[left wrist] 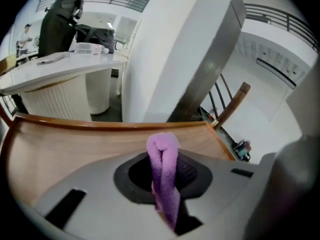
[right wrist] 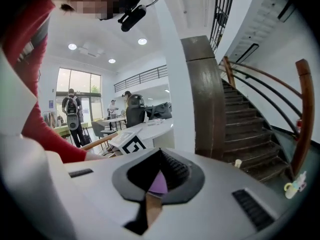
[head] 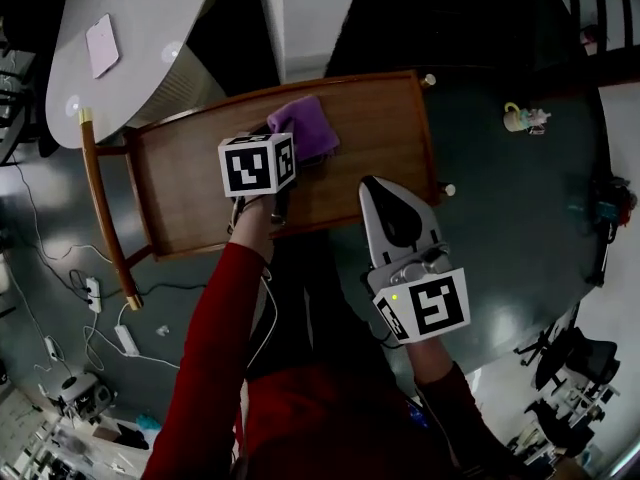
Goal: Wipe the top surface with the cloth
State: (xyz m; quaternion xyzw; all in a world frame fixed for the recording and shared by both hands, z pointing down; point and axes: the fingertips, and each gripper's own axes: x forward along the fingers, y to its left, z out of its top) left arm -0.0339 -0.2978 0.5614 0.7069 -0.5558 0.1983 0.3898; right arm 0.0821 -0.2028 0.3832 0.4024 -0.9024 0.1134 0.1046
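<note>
Grey oval table (head: 160, 13) upper left, with a pale pink sheet (head: 102, 45) lying flat on it. Small cup (head: 514, 118) on the dark floor, right. White power strip (head: 127, 339) and loose cables (head: 97, 348) on the floor, lower left. Black office chairs (head: 570, 358) lower right. Stairs (right wrist: 247, 139) with a wooden handrail (right wrist: 305, 114), and a brown column (right wrist: 207, 99) beside them. Person with backpack (right wrist: 72, 115) far off.
</note>
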